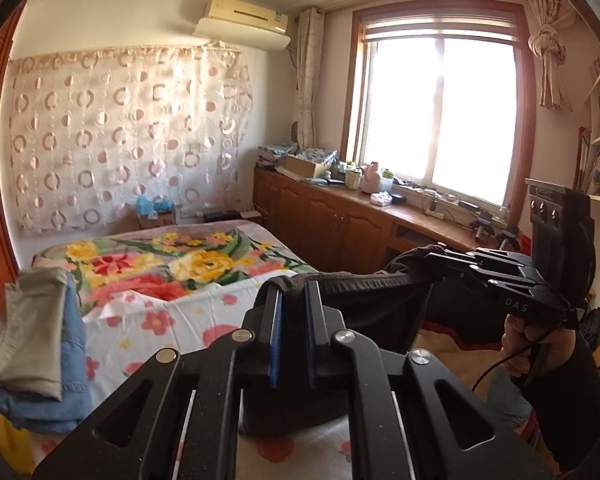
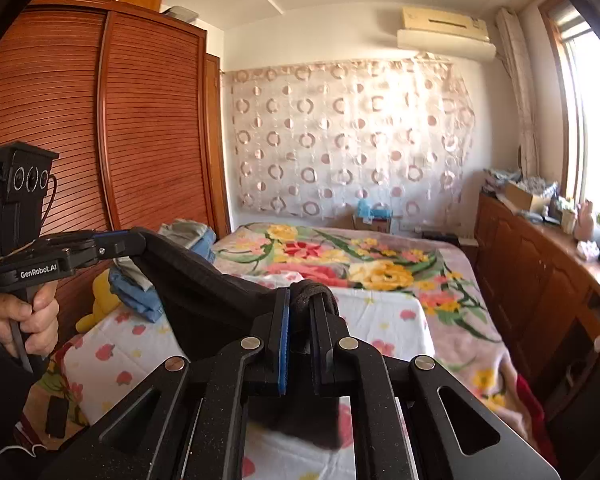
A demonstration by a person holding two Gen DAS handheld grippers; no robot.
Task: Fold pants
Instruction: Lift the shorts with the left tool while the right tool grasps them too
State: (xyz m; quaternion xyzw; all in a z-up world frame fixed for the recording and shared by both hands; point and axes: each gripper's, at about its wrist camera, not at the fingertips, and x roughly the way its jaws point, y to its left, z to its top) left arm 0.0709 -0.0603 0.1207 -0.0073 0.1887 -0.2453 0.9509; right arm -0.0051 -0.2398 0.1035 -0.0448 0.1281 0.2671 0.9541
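Note:
Dark brown pants (image 1: 364,284) hang stretched in the air between my two grippers, above the bed. My left gripper (image 1: 294,294) is shut on one end of the top edge. My right gripper (image 1: 436,260) appears at the right of the left wrist view, shut on the other end. In the right wrist view, my right gripper (image 2: 302,296) is shut on the pants (image 2: 204,280), and the left gripper (image 2: 134,242) holds them at the far left. The cloth hangs down below the jaws.
The bed (image 1: 188,320) has a floral sheet and blanket. A pile of folded clothes (image 1: 40,344) sits at its left edge. A wooden wardrobe (image 2: 100,120) stands on the left, a wooden cabinet (image 1: 340,220) under the window on the right.

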